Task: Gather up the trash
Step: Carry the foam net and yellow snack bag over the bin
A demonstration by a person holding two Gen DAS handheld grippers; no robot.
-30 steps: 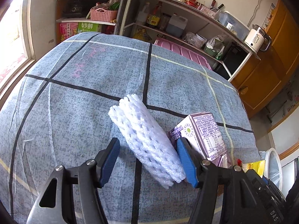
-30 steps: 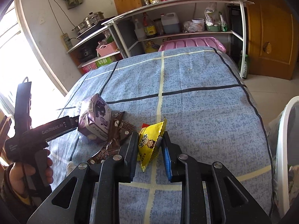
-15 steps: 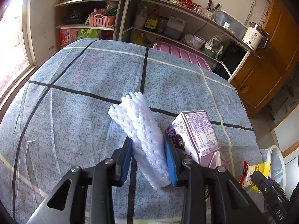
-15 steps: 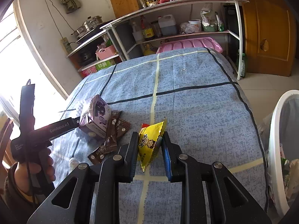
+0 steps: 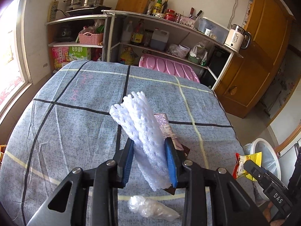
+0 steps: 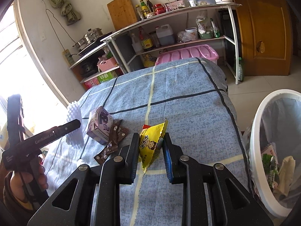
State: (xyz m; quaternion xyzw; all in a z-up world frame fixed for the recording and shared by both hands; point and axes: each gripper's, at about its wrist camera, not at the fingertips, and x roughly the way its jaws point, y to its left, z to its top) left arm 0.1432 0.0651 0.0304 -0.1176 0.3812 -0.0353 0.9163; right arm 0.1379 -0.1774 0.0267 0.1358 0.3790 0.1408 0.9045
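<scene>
Your left gripper point(image 5: 150, 162) clamps the foam net point(image 5: 143, 131); your right gripper point(image 6: 150, 151) pinches the yellow snack bag point(image 6: 150, 141). Keep both squeezed. Swing toward the bin point(image 6: 263, 116) at three o'clock before releasing.

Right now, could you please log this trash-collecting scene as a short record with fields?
left gripper: shut on white foam net, lifted off the cloth
right gripper: shut on yellow snack packet
left on the table: purple carton, brown wrappers, clear plastic bag
surface: blue checked tablecloth
bin: white trash bin beside the table's right edge, lined, already holding some trash
</scene>
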